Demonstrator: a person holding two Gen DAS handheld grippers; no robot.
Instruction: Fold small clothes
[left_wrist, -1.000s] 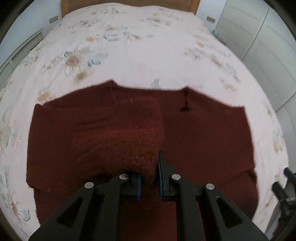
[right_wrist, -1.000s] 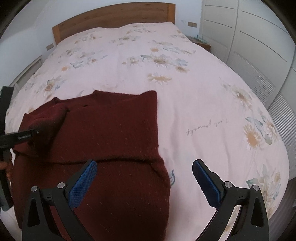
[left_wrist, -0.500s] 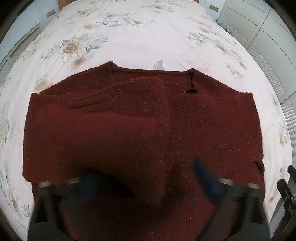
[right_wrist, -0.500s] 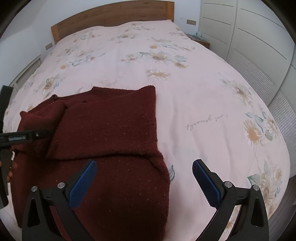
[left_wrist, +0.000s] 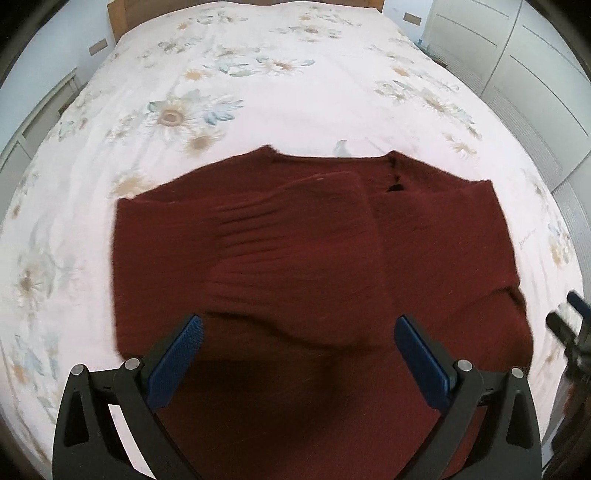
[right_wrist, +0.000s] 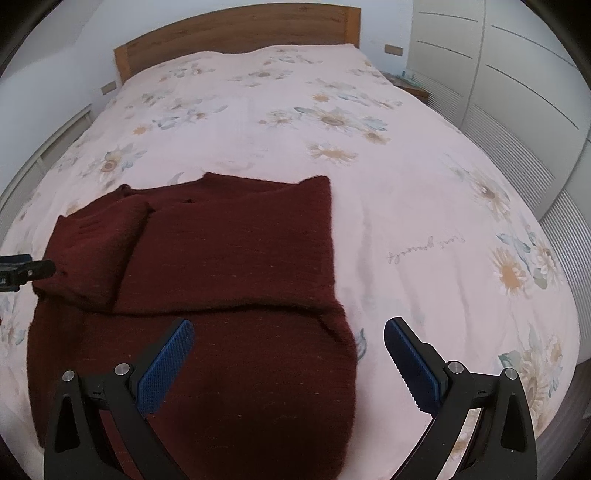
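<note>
The dark red sweater (right_wrist: 229, 258) lies flat on the bed (right_wrist: 406, 206), both sleeves folded in over its body, neckline toward twelve o'clock. The left gripper (left_wrist: 297, 341) hangs above the sweater's lower half, its blue fingers (left_wrist: 177, 360) spread wide with nothing between them, having just let go. The right gripper (right_wrist: 288, 343) is likewise spread wide and empty, over the sweater's right edge. A wooden headboard (right_wrist: 236, 40) stands at twelve o'clock, white wardrobe doors (right_wrist: 509, 74) at two o'clock.
</note>
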